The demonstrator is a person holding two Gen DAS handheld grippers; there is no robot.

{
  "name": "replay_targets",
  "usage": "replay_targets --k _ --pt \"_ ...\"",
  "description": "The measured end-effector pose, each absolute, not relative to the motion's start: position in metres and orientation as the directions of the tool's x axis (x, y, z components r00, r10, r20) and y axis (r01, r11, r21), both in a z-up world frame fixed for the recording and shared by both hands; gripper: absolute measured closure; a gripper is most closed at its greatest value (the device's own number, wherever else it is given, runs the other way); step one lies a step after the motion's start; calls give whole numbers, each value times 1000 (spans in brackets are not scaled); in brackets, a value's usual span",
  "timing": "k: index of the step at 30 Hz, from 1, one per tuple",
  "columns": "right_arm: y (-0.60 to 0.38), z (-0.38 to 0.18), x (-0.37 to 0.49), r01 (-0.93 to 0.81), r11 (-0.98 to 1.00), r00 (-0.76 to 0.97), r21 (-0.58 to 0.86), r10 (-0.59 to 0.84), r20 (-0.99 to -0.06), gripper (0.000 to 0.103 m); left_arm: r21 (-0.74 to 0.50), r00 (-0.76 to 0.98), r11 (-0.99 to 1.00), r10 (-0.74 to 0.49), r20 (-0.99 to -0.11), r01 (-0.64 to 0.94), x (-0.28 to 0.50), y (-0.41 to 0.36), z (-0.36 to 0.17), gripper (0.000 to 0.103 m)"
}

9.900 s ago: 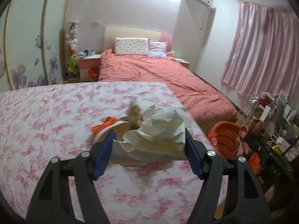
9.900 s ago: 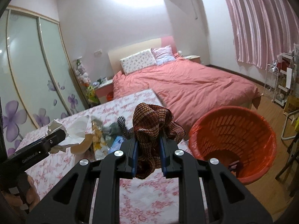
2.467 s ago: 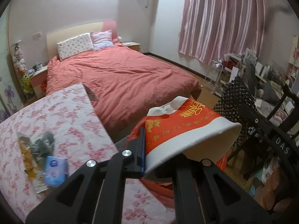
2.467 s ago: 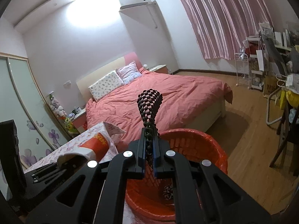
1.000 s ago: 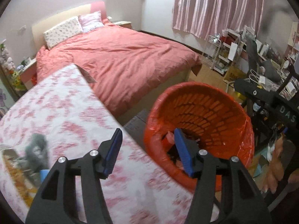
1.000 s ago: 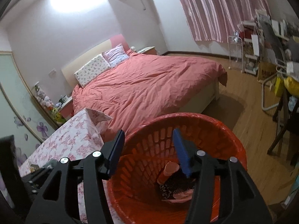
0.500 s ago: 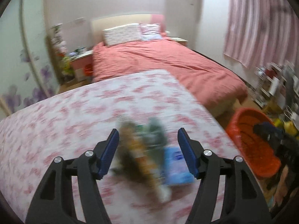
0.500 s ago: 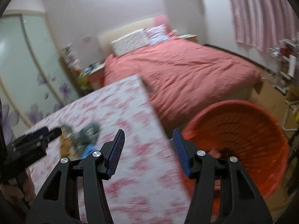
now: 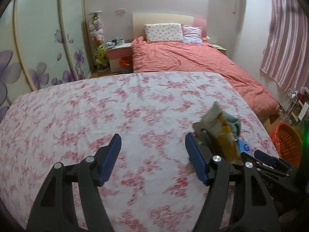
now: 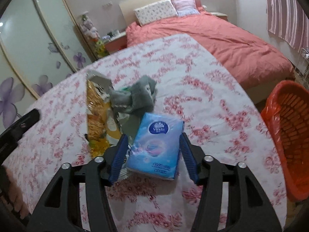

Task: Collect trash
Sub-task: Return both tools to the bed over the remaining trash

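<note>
Right gripper [image 10: 153, 153]: jaws apart, just been widening, blue tissue pack [image 10: 156, 146] lying between them w/ gaps both sides, not clamped. Just beyond pack, a grey crumpled item [image 10: 135, 98], prob. cloth; to its left a yellow wrapper [image 10: 97, 119]. All on the floral cloth [image 10: 202, 104]. Far right, off the cloth edge, the orange basket [image 10: 289, 139].

Left gripper [image 9: 153, 158]: jaws apart, also just been widening, only bare floral cloth [image 9: 96, 112] between them. Same trash pile sits right of its right finger: yellow wrapper [image 9: 226, 137], blue tissue pack [image 9: 244, 147] partly hidden. Orange basket [image 9: 286, 144] further right.
</note>
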State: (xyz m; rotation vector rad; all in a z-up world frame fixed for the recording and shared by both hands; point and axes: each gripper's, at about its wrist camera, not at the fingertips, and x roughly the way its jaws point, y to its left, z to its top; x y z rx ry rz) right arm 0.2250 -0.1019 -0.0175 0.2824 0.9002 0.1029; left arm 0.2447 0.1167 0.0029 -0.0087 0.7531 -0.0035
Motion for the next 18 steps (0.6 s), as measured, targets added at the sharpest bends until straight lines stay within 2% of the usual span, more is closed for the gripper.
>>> replay_targets --k 4,6,8,13,18 --pt "-100 -30 227 61 965 598 253 168 -784 42 -52 747 997 3 -665 -50 232 137 1 35" --pt "-99 -32 223 51 971 607 233 155 -779 48 -68 756 995 11 -655 -73 224 144 0 35" --pt "-98 -32 219 18 980 604 199 148 -783 51 -79 759 993 14 -651 -86 218 147 -2 35" --pt "-113 -32 203 30 983 610 182 126 -782 51 -101 746 991 -2 -666 -87 214 141 -11 35" --pt "-129 -33 194 61 980 626 187 108 -772 47 -93 740 996 -61 -670 -2 220 106 -9 35"
